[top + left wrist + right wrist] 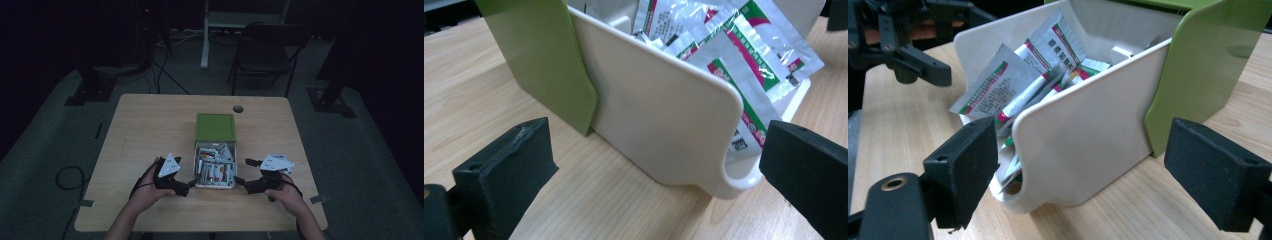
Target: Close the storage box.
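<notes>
Both tongs, left tongs (190, 186) and right tongs (240, 182), gape beside the cream plastic drawer (215, 186) of foil sachets (216, 170); its green sleeve (215, 127) hides the drawer's rear.

The drawer (215, 169) sits mid-table (140, 125), pulled forward out of its sleeve (215, 127) behind it. Packets (216, 170) lie inside the drawer. The left gripper (186, 186) flanks its front left corner, the right gripper (242, 174) its right.

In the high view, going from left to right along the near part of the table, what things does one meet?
Left tool → cream drawer full of sachets → right tool.
</notes>
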### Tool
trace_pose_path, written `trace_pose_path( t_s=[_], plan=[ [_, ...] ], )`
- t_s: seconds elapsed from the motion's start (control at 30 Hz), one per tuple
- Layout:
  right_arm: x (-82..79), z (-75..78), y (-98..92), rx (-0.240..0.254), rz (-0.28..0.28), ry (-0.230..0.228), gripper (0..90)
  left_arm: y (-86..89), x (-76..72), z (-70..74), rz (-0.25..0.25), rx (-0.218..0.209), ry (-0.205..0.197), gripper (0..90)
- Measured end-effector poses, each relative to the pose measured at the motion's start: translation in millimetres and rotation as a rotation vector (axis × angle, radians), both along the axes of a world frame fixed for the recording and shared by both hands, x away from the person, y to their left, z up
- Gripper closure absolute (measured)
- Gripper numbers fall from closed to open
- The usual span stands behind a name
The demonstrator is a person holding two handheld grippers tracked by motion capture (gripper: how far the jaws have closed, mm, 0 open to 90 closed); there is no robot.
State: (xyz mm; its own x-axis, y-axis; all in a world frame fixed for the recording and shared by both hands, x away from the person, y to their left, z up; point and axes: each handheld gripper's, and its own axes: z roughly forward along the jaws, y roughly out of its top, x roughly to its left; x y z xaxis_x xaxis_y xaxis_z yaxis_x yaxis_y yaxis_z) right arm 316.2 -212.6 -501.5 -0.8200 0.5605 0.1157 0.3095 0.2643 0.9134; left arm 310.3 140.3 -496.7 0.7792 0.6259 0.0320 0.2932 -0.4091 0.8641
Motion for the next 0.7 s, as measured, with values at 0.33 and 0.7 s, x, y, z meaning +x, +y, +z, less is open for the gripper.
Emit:
trace_pose_path(
  t_s=[0.33,0.7],
  plan=[
    [4.0,-4.3,-0.6,-0.021,-0.014,-0.005,13.5,2.5,9.9,0.5,0.029,-0.005,-0.007,1.2],
    [8.8,-4.9,-2.2,-0.020,-0.037,0.014,12.8,-0.2,13.8,0.1,0.036,0.001,-0.009,1.2]
  ],
)
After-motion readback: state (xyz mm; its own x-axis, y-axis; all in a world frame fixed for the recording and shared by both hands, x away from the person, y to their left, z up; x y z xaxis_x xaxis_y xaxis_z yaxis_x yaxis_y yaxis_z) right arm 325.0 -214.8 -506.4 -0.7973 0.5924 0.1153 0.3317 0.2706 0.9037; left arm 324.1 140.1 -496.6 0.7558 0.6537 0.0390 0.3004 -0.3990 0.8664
